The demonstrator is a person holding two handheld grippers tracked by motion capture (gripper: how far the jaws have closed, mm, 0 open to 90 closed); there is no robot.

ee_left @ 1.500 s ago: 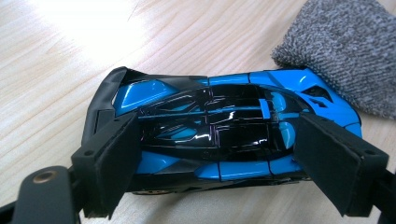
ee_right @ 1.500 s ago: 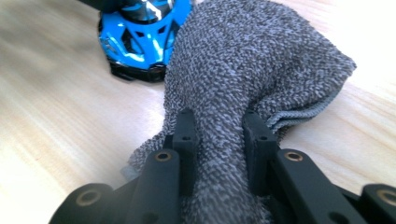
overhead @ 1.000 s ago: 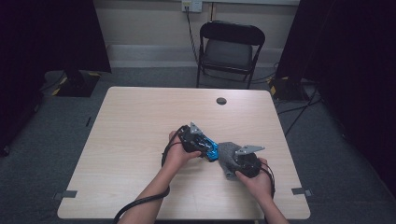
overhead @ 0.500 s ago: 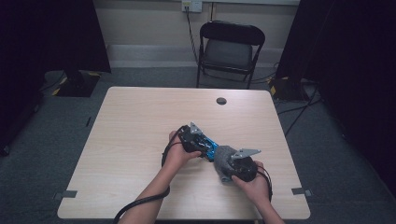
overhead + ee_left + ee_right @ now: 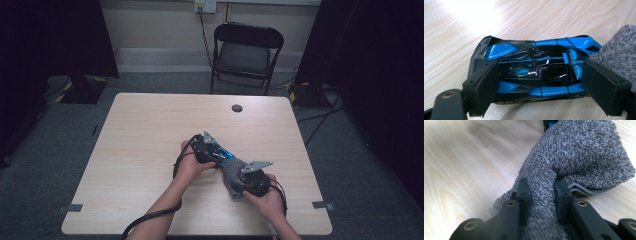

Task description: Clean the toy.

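High view: left gripper (image 5: 218, 154) clasps blue toy car (image 5: 536, 67); right gripper (image 5: 235, 175) pinches grey cloth (image 5: 579, 157).

A toy car (image 5: 536, 72) is seen in bright blue with glossy black panels striped across its top. A cloth (image 5: 579, 157) is flecked in grey and white, a fine speckled weave. The surface (image 5: 150, 135) is finished in pale wood grain, with a small dark round spot (image 5: 237, 108) near its far edge, perhaps a hole. The fingers (image 5: 484, 90) are matt black. The chair (image 5: 246, 55) beyond is black.
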